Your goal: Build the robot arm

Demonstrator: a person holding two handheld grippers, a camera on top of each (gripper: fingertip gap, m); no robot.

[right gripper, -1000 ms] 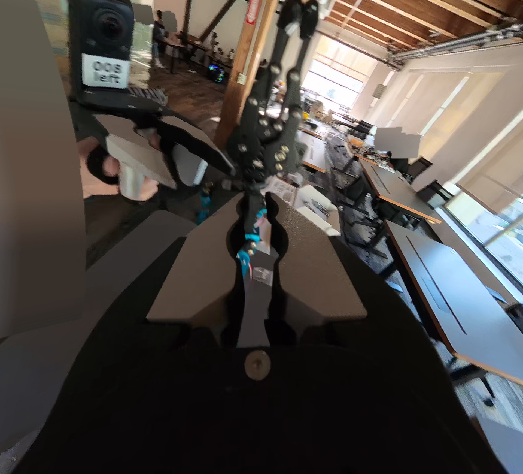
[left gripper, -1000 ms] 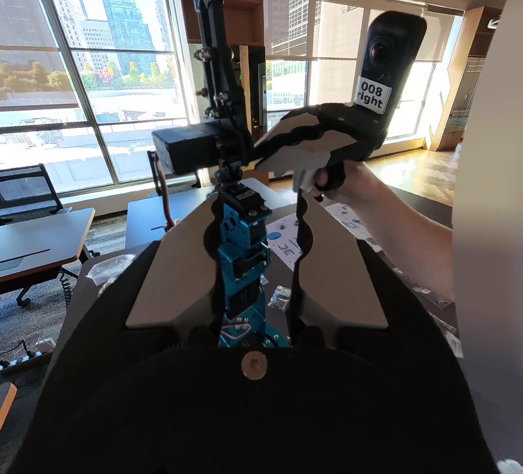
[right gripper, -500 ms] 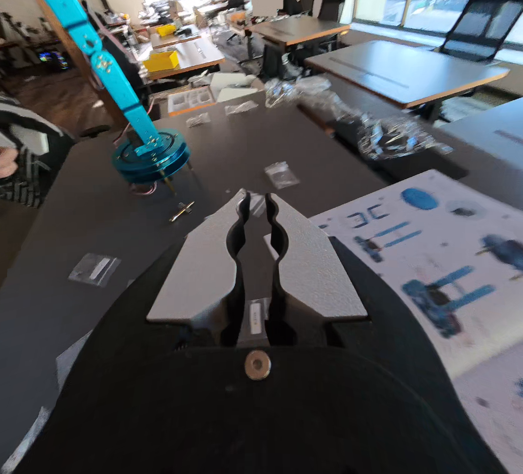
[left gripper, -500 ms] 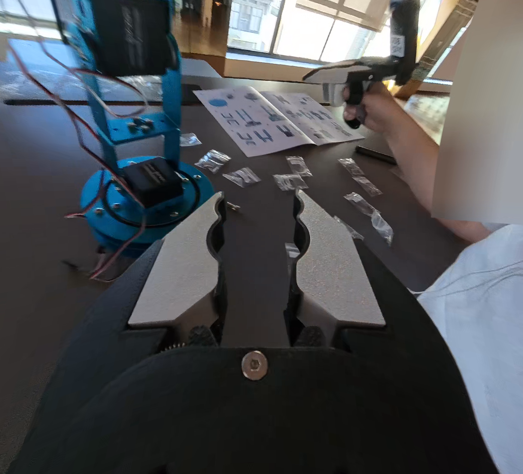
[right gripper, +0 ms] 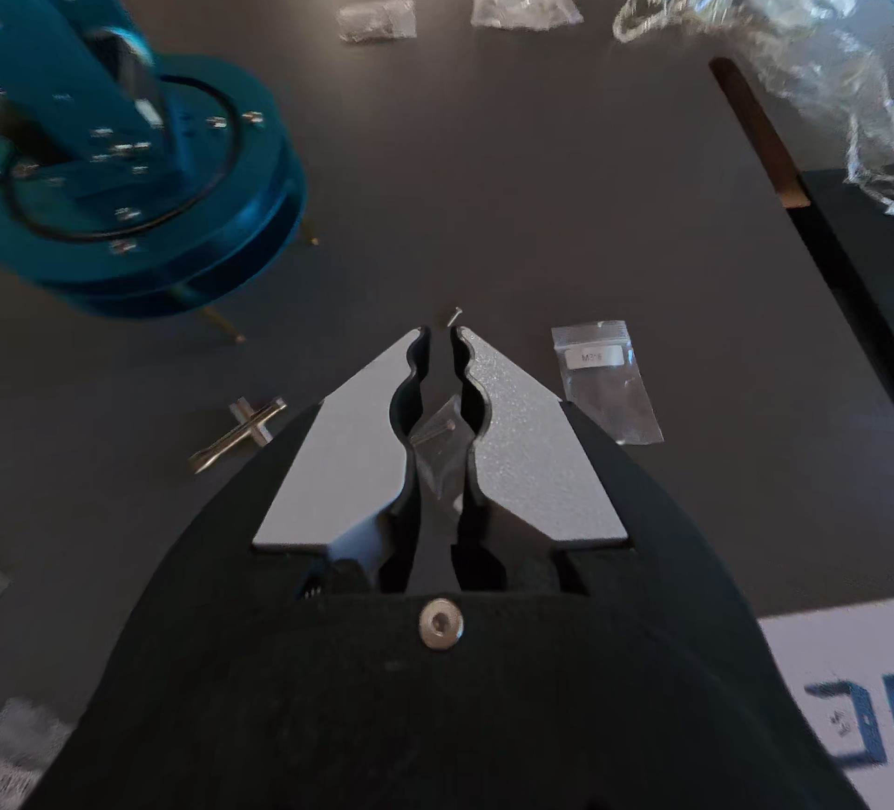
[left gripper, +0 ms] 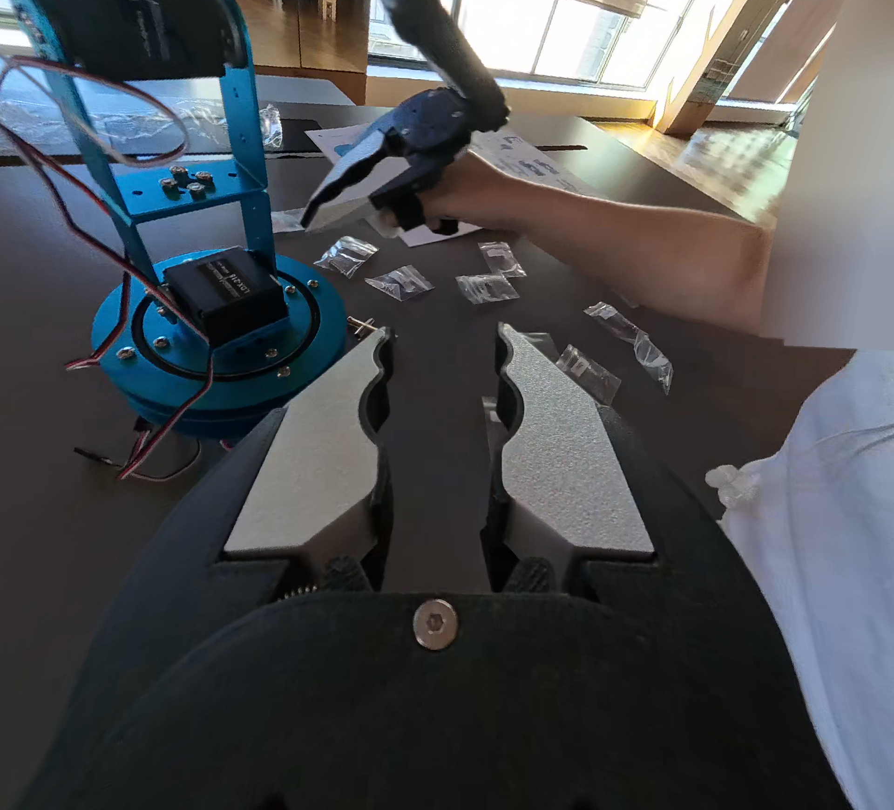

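Observation:
A blue robot arm kit stands on the dark table, with a round base (left gripper: 159, 380) and a black servo (left gripper: 227, 293); the base also shows in the right wrist view (right gripper: 159, 215). My left gripper (left gripper: 445, 334) is open and empty, low over the table just right of the base. My right gripper (right gripper: 440, 333) is shut to a narrow slit and points down at the table. A tiny screw (right gripper: 454, 315) lies just ahead of its tips. A small clear bag (right gripper: 440, 443) shows through the slit, seemingly on the table. In the left wrist view the right gripper (left gripper: 314, 218) hovers behind the base.
Several small clear parts bags (left gripper: 399, 282) lie scattered. A labelled bag (right gripper: 604, 380) lies right of my right fingers and a small cross wrench (right gripper: 242, 428) to their left. Red and black wires (left gripper: 145, 457) trail from the base. A printed sheet (left gripper: 527, 165) and crumpled plastic wrap (right gripper: 774, 22) lie farther off. The black servo (left gripper: 227, 293) is closer to my left gripper, around 9 cm from its tips; the right tips are 15 cm off.
Both grippers came down from the arm's upper links to the table. The right gripper swung left toward the blue base and tipped downward. My left gripper moved closer to the base.

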